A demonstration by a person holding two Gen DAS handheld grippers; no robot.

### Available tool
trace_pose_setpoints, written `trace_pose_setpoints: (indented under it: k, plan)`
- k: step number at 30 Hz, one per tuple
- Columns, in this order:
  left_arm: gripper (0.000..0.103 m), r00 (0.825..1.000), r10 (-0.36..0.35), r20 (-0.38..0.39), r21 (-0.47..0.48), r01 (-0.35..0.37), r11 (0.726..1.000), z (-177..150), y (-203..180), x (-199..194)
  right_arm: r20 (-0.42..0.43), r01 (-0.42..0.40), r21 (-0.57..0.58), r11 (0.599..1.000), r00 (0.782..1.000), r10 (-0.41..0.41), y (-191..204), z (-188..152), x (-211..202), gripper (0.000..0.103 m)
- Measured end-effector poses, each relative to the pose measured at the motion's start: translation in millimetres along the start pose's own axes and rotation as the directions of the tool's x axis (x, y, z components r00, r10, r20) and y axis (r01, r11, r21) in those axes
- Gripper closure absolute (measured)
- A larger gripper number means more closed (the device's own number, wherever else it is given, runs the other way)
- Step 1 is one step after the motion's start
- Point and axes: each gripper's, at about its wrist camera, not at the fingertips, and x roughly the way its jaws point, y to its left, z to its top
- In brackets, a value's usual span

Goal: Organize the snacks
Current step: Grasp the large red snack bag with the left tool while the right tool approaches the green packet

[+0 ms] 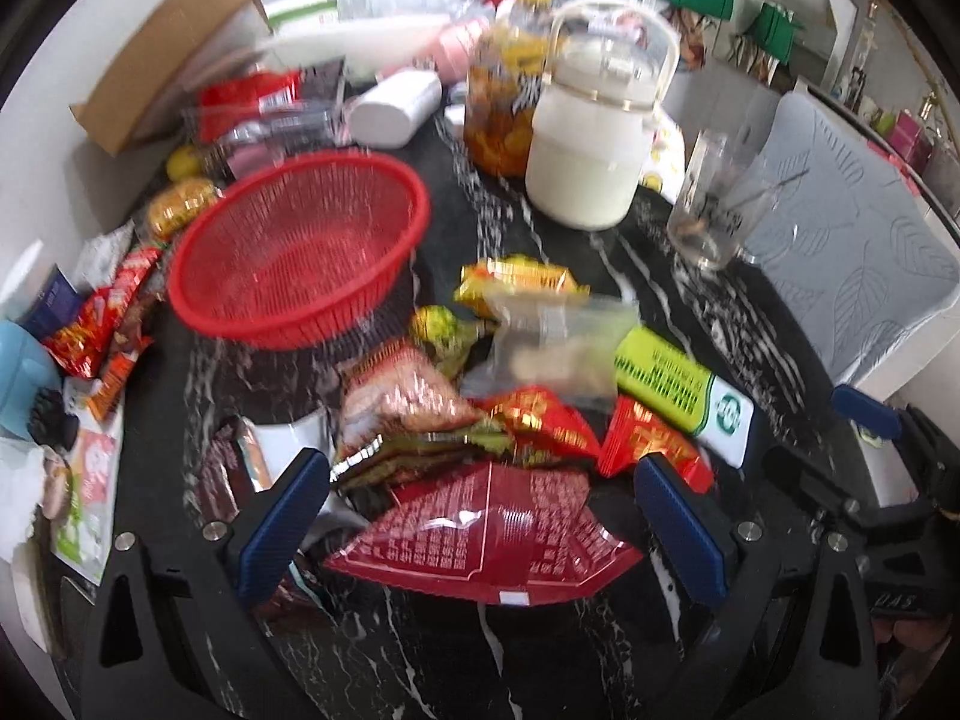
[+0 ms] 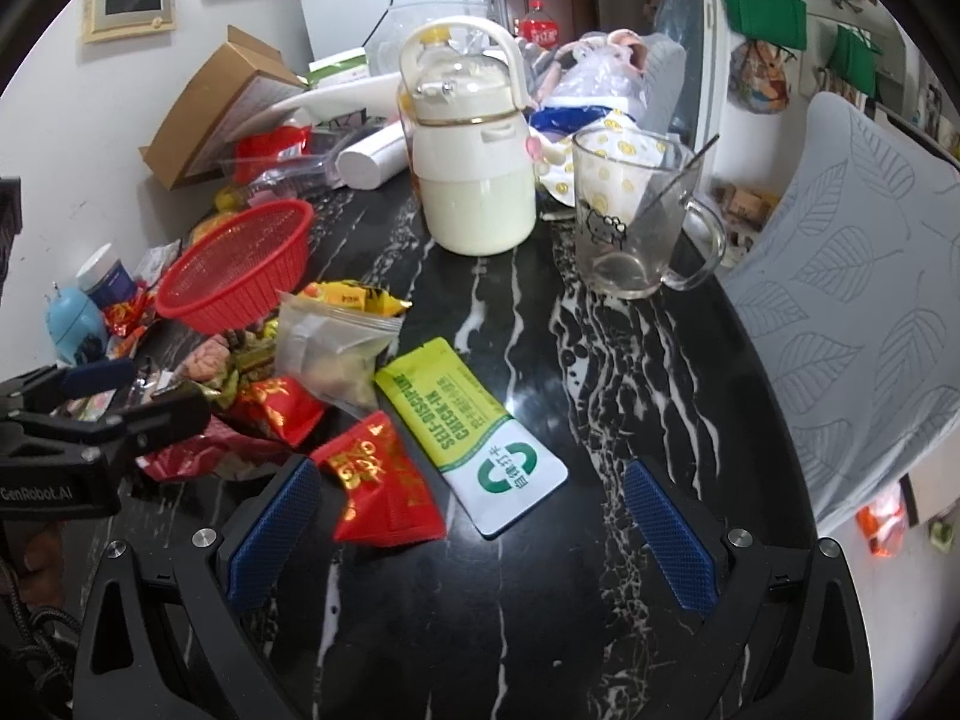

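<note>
Gathering has barely begun: both grippers' jaws spread empty, left gripper (image 1: 480, 531) over the large dark-red foil snack bag (image 1: 486, 540), bound for the empty red mesh plastic basket (image 1: 300, 252) at eleven o'clock.

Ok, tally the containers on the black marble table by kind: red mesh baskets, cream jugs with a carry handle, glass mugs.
red mesh basket: 1
cream jug: 1
glass mug: 1
Total: 3

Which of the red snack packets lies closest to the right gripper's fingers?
The small red packet with gold print, beside the right gripper's left finger; the other red packets lie farther left in the pile.
</note>
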Motion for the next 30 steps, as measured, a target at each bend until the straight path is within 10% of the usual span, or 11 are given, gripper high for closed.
trace_pose_setpoints:
  k: [17,27,30]
  plan:
    - [0.000,0.985,-0.059,-0.165,-0.009,0.058,0.998,-38,4,30,-0.052,-0.023,0.019,1.000,0.998,0.024,0,-13,10,0.000]
    - [0.001,0.989,-0.044,-0.144,-0.011,0.043,0.999,-47,2,36,-0.068,-0.013,0.000,1.000,0.998,0.013,4,-19,11,0.000]
    - [0.014,0.993,-0.016,-0.119,0.010,0.017,1.000,-46,-1,35,-0.085,-0.016,-0.015,1.000,0.996,0.015,8,-21,16,0.000]
